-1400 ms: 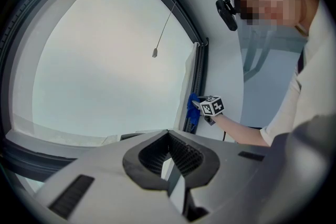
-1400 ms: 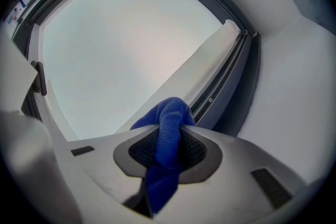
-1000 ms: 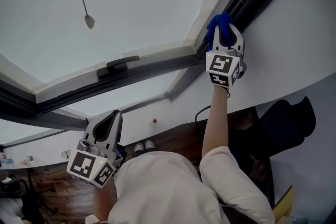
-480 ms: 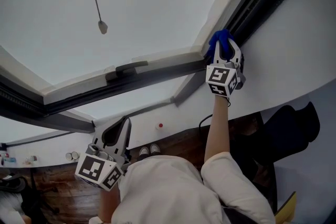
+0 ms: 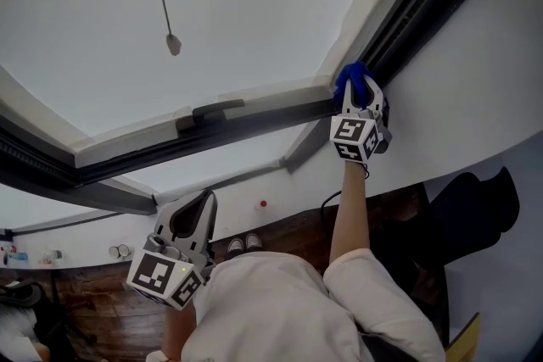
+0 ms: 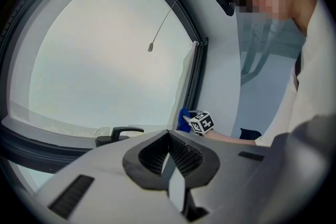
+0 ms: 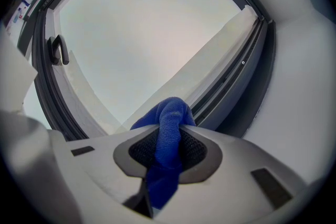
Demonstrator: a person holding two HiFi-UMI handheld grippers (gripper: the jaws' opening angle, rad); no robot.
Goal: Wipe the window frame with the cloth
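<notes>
Blue knit cloth [image 5: 354, 84] clamped in right claw [image 7: 169, 139] — against dark frame [image 5: 254, 116]; left claw [image 6: 169, 157] closed.

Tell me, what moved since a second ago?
The right tool, shut on the blue cloth, slid the cloth down the dark window frame toward its bottom corner. Nothing was picked up or let go. The left tool stayed low, shut and empty, and the window handle didn't move.
</notes>
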